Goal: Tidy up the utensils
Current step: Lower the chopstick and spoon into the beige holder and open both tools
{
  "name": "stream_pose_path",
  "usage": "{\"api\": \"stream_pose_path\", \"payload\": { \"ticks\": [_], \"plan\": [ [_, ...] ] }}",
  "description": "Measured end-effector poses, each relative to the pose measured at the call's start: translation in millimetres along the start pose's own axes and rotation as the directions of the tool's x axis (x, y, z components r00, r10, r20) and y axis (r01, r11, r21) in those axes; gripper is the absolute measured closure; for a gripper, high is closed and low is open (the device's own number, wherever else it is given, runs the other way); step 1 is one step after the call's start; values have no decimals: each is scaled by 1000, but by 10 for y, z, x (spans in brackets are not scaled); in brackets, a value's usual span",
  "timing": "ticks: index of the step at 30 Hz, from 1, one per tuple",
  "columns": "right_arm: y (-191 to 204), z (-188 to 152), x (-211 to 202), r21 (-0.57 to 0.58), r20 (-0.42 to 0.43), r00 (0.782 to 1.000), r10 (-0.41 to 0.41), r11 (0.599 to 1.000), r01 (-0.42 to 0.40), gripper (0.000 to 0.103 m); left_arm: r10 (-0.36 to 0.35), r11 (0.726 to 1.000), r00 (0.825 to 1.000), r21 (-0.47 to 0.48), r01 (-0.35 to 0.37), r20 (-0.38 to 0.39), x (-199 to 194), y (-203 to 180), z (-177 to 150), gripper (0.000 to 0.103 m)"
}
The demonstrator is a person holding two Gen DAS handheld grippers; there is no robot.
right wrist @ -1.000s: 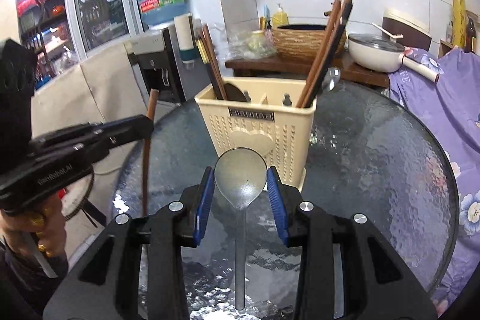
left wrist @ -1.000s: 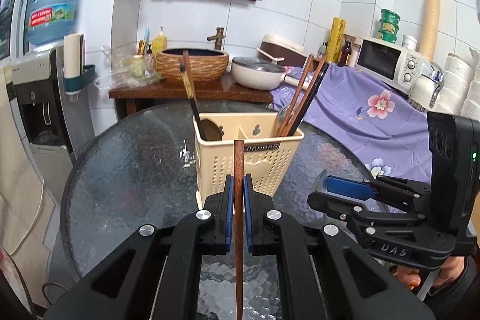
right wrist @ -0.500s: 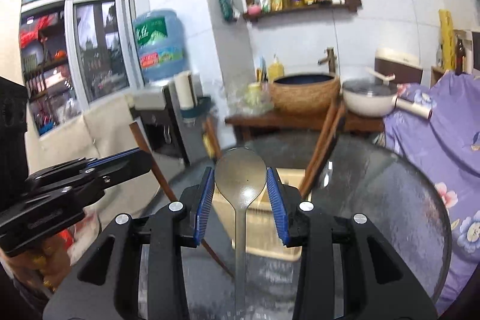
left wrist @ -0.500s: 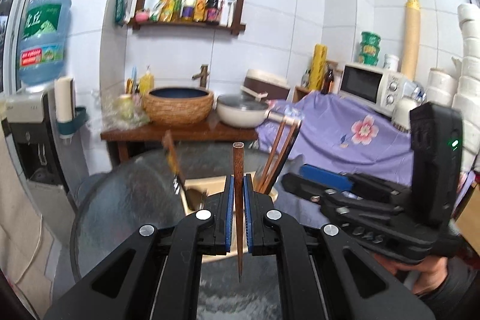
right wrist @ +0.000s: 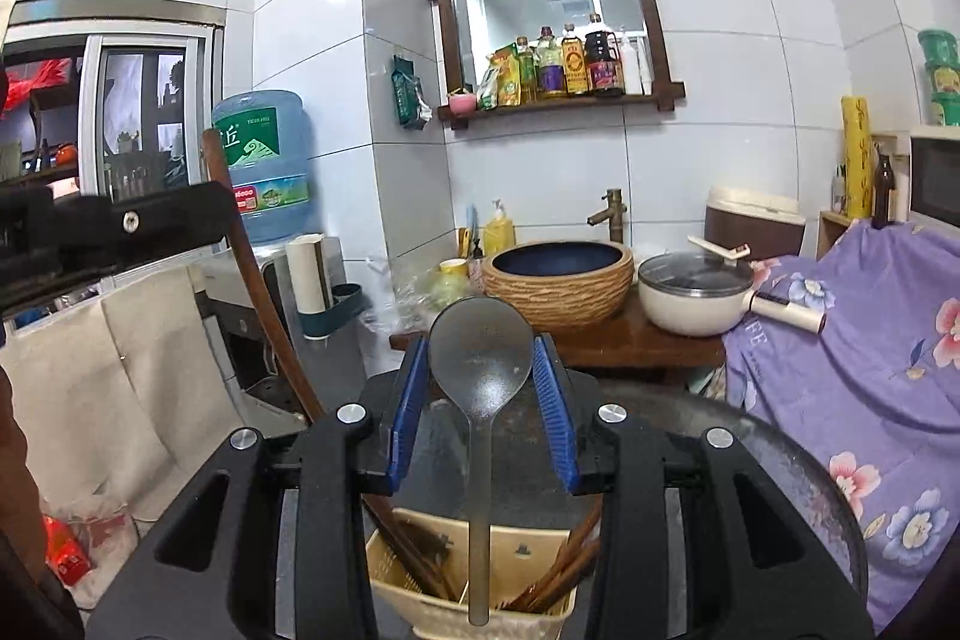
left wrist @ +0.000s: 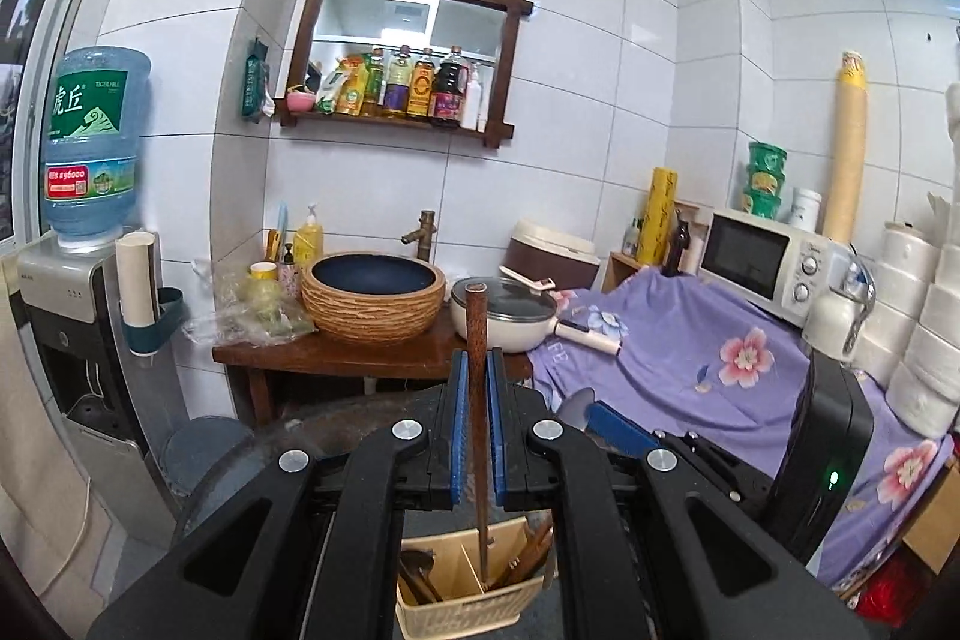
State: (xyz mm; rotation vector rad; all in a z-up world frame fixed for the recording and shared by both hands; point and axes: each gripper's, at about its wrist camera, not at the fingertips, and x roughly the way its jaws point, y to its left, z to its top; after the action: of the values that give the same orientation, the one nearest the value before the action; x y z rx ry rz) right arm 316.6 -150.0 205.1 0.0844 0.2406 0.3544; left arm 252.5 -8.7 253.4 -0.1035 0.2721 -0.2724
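Note:
My left gripper (left wrist: 474, 376) is shut on a brown wooden chopstick (left wrist: 478, 400) held upright, its lower tip over the beige utensil holder (left wrist: 462, 616) below. My right gripper (right wrist: 480, 370) is shut on a grey metal spoon (right wrist: 480, 358), bowl up, handle hanging down over the holder (right wrist: 468, 610). The holder has divided compartments with several chopsticks and dark utensils in them. The left gripper and its chopstick (right wrist: 264, 304) show at the left of the right wrist view. The right gripper (left wrist: 618, 427) shows at the right of the left wrist view.
The holder stands on a round dark glass table (right wrist: 780, 466). Behind it a wooden bench (left wrist: 336, 355) carries a woven basin (left wrist: 372, 295) and a white pot (left wrist: 504, 316). A purple floral cloth (left wrist: 690, 364) and microwave (left wrist: 762, 259) are right, a water dispenser (left wrist: 90, 280) left.
Both grippers have risen and moved forward with their utensils; the holder, in front a second ago, now sits below the fingers.

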Motion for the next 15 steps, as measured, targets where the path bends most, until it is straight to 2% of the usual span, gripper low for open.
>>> {"api": "stream_pose_path", "payload": {
  "ticks": [5,9,15],
  "plan": [
    [21,-177,162,-26,46,999,-21,999,22,66,52,999,999,-17,-52,-8,216,83,-179,97],
    [78,-424,275,-80,73,996,-53,995,59,66,61,997,997,-45,-63,-35,361,184,-389,97],
    [10,-764,353,-59,25,998,-51,997,52,66,62,998,997,-26,-63,-54,382,199,-707,97]
  ]
}}
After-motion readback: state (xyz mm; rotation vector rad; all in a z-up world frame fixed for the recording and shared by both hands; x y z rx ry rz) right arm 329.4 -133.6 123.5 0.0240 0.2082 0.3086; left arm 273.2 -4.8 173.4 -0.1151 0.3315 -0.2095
